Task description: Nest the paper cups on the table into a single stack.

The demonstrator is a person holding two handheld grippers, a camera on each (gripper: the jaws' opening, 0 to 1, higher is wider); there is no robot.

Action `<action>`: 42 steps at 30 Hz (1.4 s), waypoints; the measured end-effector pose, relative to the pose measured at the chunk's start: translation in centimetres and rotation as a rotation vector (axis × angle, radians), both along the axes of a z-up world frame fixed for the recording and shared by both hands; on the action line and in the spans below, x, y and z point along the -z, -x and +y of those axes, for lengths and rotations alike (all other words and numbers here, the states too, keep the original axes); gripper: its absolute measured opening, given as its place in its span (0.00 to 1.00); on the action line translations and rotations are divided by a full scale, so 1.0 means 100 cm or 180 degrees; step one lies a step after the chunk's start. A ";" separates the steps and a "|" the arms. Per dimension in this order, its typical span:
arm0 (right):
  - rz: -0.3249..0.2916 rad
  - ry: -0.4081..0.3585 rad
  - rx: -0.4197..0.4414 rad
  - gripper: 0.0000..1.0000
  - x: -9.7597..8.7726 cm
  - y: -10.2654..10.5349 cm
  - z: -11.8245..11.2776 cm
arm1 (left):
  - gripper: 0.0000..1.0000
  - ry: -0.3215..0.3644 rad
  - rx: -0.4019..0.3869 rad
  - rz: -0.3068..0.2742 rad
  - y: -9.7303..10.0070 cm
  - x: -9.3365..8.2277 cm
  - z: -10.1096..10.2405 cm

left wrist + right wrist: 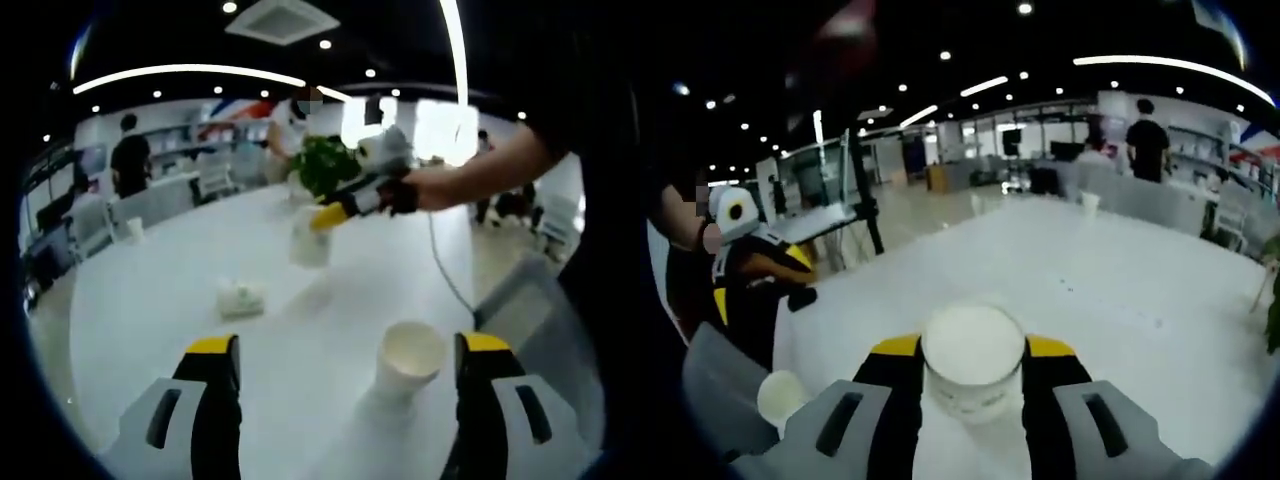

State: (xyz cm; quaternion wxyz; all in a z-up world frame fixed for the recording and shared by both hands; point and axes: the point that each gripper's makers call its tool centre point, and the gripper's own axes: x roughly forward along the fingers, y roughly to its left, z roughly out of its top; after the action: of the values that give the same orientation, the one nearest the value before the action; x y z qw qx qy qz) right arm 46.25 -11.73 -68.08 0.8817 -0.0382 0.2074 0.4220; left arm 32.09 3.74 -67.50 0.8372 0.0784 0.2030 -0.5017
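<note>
Paper cup point(973, 362) clamped upright between right gripper point(973, 372) jaws above white table point(1110, 290), left gripper point(348, 362) jaws spread wide, second cup point(408, 362) standing between them, untouched, crumpled cup point(241, 299) farther off

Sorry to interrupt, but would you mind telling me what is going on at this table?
A person is gathering paper cups on a white table with a gripper in each hand. The right gripper is shut on one cup; the left gripper view shows it out over the table. The left gripper is open, with an upright cup just inside its right jaw, not yet grasped. A small crumpled white item lies farther out. No stack has been formed yet.
</note>
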 end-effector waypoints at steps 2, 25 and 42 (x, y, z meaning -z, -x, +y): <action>0.0010 -0.0032 -0.0008 0.35 -0.003 0.004 0.002 | 0.88 0.0000 0.0008 0.0001 0.000 0.000 -0.001; 0.0026 -0.0527 -0.0263 0.35 -0.057 0.063 0.047 | 0.87 0.0078 0.0023 -0.0035 0.006 -0.009 -0.010; 0.0017 -0.0680 -0.0520 0.35 -0.078 0.086 0.082 | 0.85 0.0142 0.0074 -0.0042 0.010 -0.016 -0.014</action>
State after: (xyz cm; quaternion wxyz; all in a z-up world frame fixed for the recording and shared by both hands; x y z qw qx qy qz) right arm 37.66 -3.49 -60.25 0.8429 0.0402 0.1598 0.5123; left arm 31.09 2.35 -65.86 0.8341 0.0654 0.1852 -0.5154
